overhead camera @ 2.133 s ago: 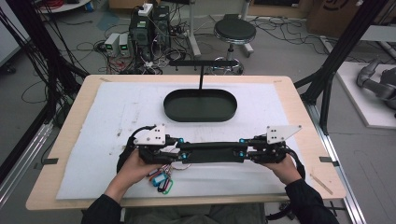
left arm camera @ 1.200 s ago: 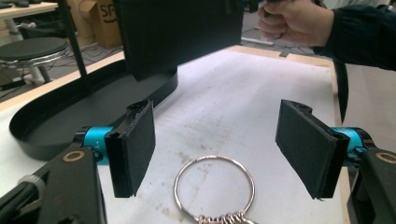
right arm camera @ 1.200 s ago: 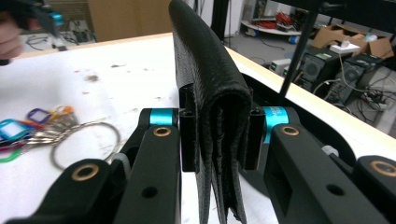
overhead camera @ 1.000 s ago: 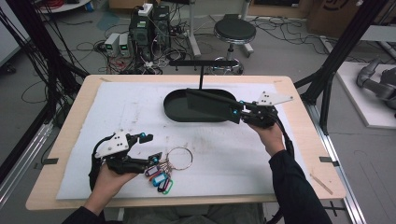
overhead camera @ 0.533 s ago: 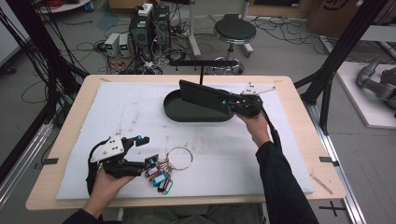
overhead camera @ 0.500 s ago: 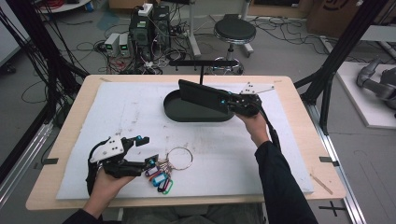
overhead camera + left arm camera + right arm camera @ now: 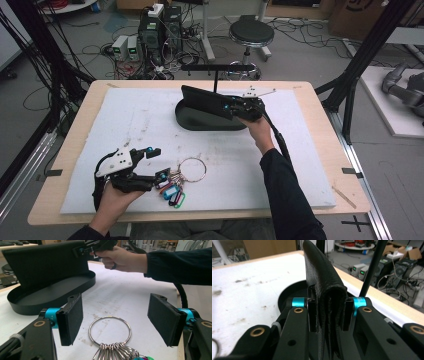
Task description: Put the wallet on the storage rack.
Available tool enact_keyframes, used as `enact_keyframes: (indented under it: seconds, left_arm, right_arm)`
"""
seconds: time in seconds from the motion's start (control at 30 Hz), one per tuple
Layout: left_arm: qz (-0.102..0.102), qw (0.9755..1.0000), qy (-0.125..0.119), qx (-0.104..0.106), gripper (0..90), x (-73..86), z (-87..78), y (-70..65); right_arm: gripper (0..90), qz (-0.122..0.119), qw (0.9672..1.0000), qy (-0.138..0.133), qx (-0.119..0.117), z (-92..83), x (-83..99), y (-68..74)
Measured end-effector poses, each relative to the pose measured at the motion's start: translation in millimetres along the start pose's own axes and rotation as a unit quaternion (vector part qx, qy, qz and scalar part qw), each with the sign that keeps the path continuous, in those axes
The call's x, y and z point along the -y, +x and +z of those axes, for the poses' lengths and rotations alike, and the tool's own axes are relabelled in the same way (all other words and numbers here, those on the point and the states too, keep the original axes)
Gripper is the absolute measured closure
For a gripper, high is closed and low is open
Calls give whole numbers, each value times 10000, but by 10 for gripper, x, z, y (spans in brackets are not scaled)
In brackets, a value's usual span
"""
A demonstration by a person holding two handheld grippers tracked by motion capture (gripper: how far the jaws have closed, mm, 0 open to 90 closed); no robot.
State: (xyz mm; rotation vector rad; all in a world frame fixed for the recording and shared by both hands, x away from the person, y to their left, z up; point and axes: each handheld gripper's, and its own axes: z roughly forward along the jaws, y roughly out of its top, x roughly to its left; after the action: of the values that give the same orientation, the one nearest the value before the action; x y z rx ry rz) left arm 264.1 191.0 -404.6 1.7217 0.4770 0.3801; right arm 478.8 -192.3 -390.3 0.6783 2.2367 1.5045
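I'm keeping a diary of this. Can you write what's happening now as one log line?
right tool: shut on black wallet, held above oval tray | left tool: open, around key ring on white mat

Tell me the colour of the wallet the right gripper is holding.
Black; the wallet shows best in the right gripper view, clamped in the right gripper.

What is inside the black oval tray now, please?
The black oval tray has a black wallet standing in it, clamped by the right gripper. The tray floor nearer the camera looks bare; the floor behind the wallet is hidden.
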Motion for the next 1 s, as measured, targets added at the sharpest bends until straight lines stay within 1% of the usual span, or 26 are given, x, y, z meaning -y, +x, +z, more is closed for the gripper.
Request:
enact_keyframes:
  seconds: [0.03,0.07,0.13,0.2,0.27,0.4,0.53,0.63,0.8,0.9,1.0]
  left_arm:
    - [-6,10000,-6,2,287,1,-3,-2]
    - [0,10000,-11,14,287,2,-8,-1]
    - [-4,10000,-14,-1,287,7,-16,-4]
    - [-11,10000,-16,11,286,10,-23,-4]
    - [-15,10000,-21,7,287,13,-28,-9]
    - [-8,10000,-28,35,287,12,-28,-17]
    - [29,9999,-52,94,283,1,-17,-41]
    - [33,9999,-45,110,283,1,-5,-53]
    - [21,9999,-5,108,283,11,-1,-40]
    - [0,10000,-22,81,283,13,-6,-40]
    - [33,10000,-16,77,283,6,-8,-39]
  right_arm:
    - [752,19,10000,13,21,41,28,-18]
    - [752,19,10000,13,21,41,28,-18]
    - [752,155,9999,45,33,72,78,-68]
    - [752,152,9999,63,43,77,87,-78]
    - [752,160,9997,135,90,80,103,-91]
    - [752,178,9997,149,67,93,134,-121]
    - [750,117,9996,240,31,145,184,-135]
    - [750,191,9995,233,-1,147,199,-151]
    - [743,186,9994,285,-23,144,220,-185]
    - [738,124,9985,530,-2,134,245,-220]
    - [736,90,9981,611,-13,130,253,-229]
